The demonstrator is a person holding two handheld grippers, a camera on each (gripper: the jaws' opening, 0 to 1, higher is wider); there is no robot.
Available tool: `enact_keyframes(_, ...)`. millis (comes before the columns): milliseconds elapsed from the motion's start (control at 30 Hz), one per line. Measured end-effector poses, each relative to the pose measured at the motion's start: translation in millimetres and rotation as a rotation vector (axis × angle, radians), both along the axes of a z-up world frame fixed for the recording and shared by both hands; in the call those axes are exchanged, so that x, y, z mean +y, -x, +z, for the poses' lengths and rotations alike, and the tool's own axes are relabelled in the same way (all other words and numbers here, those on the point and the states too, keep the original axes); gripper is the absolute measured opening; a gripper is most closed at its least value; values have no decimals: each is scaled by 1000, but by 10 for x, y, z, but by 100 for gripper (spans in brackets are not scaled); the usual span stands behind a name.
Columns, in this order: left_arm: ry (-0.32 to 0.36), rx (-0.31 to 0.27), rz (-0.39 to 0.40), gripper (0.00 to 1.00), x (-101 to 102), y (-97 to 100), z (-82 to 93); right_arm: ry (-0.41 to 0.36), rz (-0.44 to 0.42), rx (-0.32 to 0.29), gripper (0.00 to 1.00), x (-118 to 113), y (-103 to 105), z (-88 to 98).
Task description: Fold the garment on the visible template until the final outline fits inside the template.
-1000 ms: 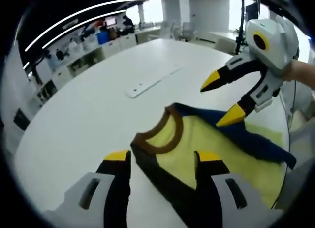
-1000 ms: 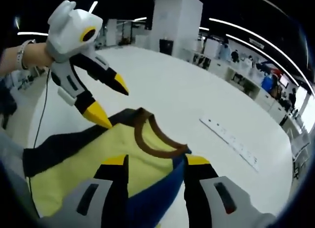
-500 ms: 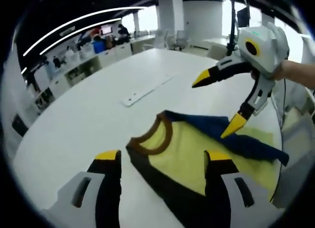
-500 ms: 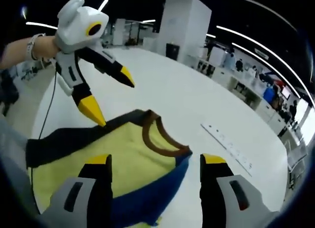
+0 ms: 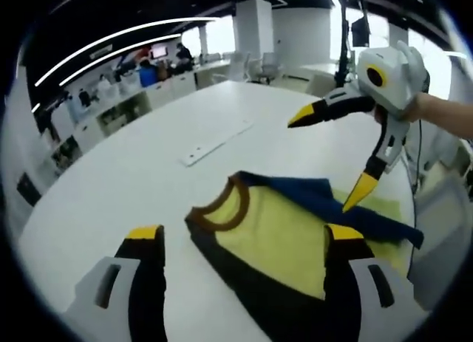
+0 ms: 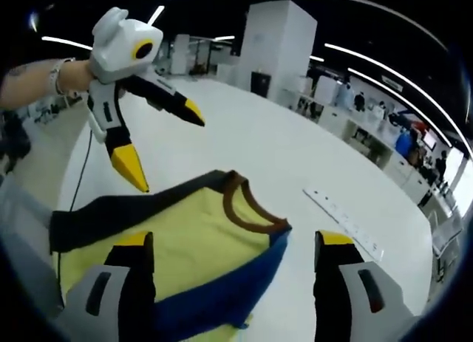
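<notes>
Both grippers' jaws gape empty above the garment, collar seemingly pointing toward table centre

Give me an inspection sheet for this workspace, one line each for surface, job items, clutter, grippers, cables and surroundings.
Surface: round white table, bare apart from the items below.
Job's things: yellow garment with brown collar, dark and blue sleeves, lying flat and partly folded; no template outline can be made out.
Clutter: a long white strip lies beyond the garment.
Grippers: left gripper and right gripper both open, hovering above the garment, holding nothing.
Cables: a thin dark cable hangs from the left gripper.
Surroundings: open office with white columns, desks and ceiling light strips.
</notes>
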State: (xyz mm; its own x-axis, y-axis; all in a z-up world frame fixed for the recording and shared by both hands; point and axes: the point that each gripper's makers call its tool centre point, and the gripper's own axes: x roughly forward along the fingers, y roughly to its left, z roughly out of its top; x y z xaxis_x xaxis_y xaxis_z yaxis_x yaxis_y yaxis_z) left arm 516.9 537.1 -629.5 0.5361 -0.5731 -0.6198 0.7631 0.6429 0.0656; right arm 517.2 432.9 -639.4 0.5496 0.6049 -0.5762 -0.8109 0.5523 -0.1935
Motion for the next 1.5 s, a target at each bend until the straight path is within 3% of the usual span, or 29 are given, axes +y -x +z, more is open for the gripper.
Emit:
enact_keyframes(167,23,1,-13,89,-17,67,53,-12,-8,-9,97,-21,41,75)
enact_keyframes(433,47,-19,-49,100,-57,221,190,-58,19,-11,100,36,224,197)
enact_keyframes(733,67,-21,-58,100,-44,367,264,-96,28,-26,100,27,366,340)
enact_keyframes(1500,127,-57,-71,100,-46,806,500,-155,38,-16,100,-55,836,438)
